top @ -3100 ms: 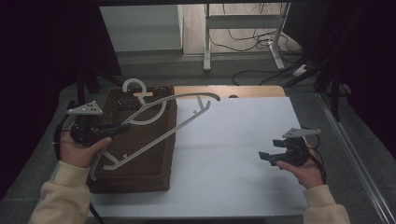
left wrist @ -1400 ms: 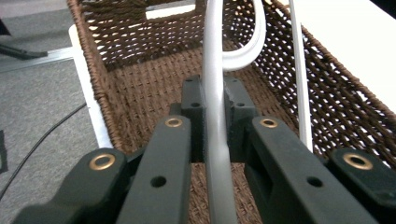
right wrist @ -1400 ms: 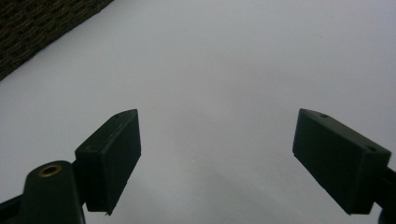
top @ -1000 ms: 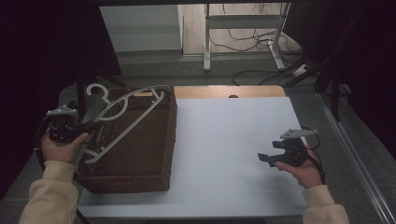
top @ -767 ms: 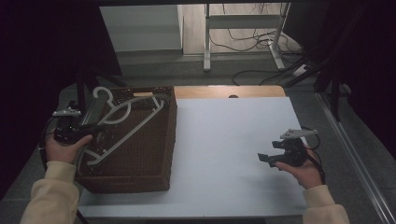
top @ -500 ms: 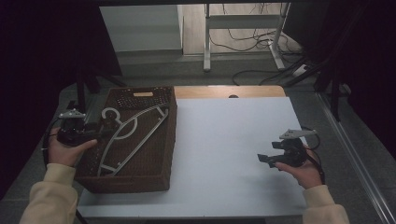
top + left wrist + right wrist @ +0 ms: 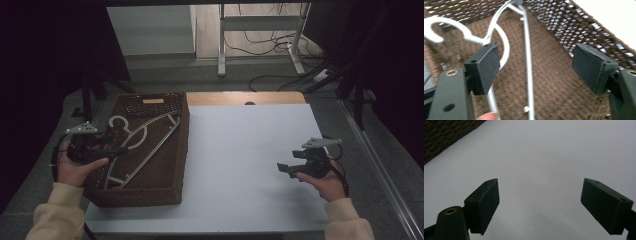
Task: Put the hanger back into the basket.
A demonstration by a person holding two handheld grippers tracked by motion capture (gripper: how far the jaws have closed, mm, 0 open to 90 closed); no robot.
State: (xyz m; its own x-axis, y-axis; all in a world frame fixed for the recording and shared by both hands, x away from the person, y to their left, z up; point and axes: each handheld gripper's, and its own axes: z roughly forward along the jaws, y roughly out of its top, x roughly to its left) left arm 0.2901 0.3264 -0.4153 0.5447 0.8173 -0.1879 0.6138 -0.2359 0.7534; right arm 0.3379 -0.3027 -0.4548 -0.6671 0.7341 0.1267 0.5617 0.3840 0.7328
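Observation:
A white hanger (image 7: 148, 124) lies flat inside the brown wicker basket (image 7: 135, 197) at the table's left, hook toward the far left corner. My left gripper (image 7: 120, 145) hovers over the basket's left side, open. In the left gripper view the hanger (image 7: 527, 62) rests on the basket floor, its thin bar running up between the two pads (image 7: 485, 67) of my left gripper (image 7: 539, 65) without touching them; the basket wall (image 7: 574, 22) rises behind. My right gripper (image 7: 287, 162) is held open low over the white table at the right, nothing between its jaws (image 7: 540, 205).
The white tabletop (image 7: 240, 150) stretches between the basket and the right hand. A strip of bare wood (image 7: 245, 98) edges the far side. A corner of the basket (image 7: 444, 132) shows at the upper left of the right gripper view. Cables and a metal stand lie on the floor beyond.
The left gripper carried the hanger from above the basket down into it, then opened and let it go. The hanger now rests inside. The right gripper has not moved.

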